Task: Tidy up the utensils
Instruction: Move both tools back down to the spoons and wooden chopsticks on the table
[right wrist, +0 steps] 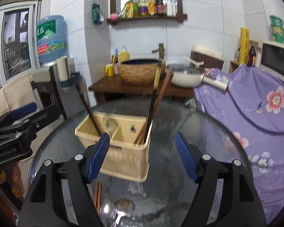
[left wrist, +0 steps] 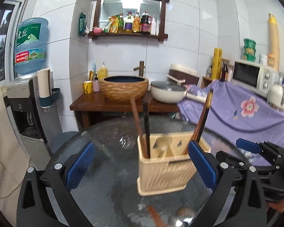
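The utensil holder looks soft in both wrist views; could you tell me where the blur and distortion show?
Left wrist view: utensil holder smeared by motion, wall tiles bowed by fisheye. Right wrist view: the holder's front is blurred too, metal spoon at the bottom edge out of focus.

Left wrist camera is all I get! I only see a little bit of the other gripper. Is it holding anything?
Observer: No. In the right wrist view the right gripper is open, with nothing between its fingers.
Operator: How many loose chopsticks are there? I see one.
Observer: Two chopsticks lie side by side on the table, just below that gripper's left finger.
Operator: And spoons?
Observer: A shiny spoon lies right beside them. There is another rounded shape next to it, but it is too blurred to name.
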Tool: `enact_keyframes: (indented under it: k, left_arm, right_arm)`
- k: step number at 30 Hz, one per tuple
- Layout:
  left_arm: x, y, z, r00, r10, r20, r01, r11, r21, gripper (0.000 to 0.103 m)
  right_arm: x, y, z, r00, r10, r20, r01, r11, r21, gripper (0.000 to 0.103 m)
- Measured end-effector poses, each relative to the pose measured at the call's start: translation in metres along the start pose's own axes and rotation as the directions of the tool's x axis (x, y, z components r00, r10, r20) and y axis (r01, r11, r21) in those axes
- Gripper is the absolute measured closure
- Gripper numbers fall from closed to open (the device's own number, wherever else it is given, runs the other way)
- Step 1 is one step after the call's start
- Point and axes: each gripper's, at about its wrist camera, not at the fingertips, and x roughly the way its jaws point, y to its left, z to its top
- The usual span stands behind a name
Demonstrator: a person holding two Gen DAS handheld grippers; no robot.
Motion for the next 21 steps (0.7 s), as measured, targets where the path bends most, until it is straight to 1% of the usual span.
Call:
enact_keyframes:
  k: [2,4,7,9,10,12,14,16,21]
  left_arm:
    - [0.002,0.003,-0.020,0.999,0.025,-0.047,-0.024,1.000,0.020,0.006]
    - [0.006,0.009,-0.040,0.994,0.043,-0.097,-0.042,0.999,0.015,0.006]
    - [0.015,0.023,-0.073,0.978,0.030,-0.208,-0.037,0.999,-0.026,0.007]
    - [0.018,0.026,-0.090,0.967,0.024,-0.254,-0.033,0.999,-0.032,0.007]
    - [0.018,0.026,-0.098,0.962,0.029,-0.271,-0.037,0.999,-0.024,0.007]
    - [0.018,0.025,-0.109,0.956,0.042,-0.289,-0.046,0.999,-0.008,0.007]
    - [0.018,0.023,-0.118,0.951,0.042,-0.308,-0.044,0.999,0.000,0.008]
    - [0.018,0.021,-0.124,0.947,0.040,-0.318,-0.040,0.999,0.008,0.009]
    - [0.018,0.012,-0.136,0.938,0.014,-0.346,-0.006,1.000,0.025,0.014]
  right_arm:
    - [0.008,0.001,-0.019,0.998,-0.001,-0.057,0.001,1.000,-0.005,0.032]
    - [0.018,0.000,-0.043,0.993,0.005,-0.119,-0.005,1.000,0.006,0.032]
    - [0.033,0.003,-0.070,0.979,0.020,-0.202,-0.018,1.000,0.012,0.032]
    - [0.042,0.010,-0.088,0.967,0.017,-0.253,-0.019,1.000,-0.008,0.032]
    - [0.044,0.012,-0.093,0.964,0.012,-0.264,-0.017,1.000,-0.017,0.032]
    - [0.048,0.018,-0.106,0.958,0.005,-0.288,-0.013,1.000,-0.029,0.032]
    - [0.050,0.022,-0.113,0.952,0.011,-0.305,-0.018,1.000,-0.022,0.032]
    - [0.051,0.025,-0.120,0.949,0.000,-0.314,-0.009,1.000,-0.028,0.032]
    - [0.057,0.029,-0.131,0.940,-0.009,-0.341,-0.002,0.999,-0.032,0.032]
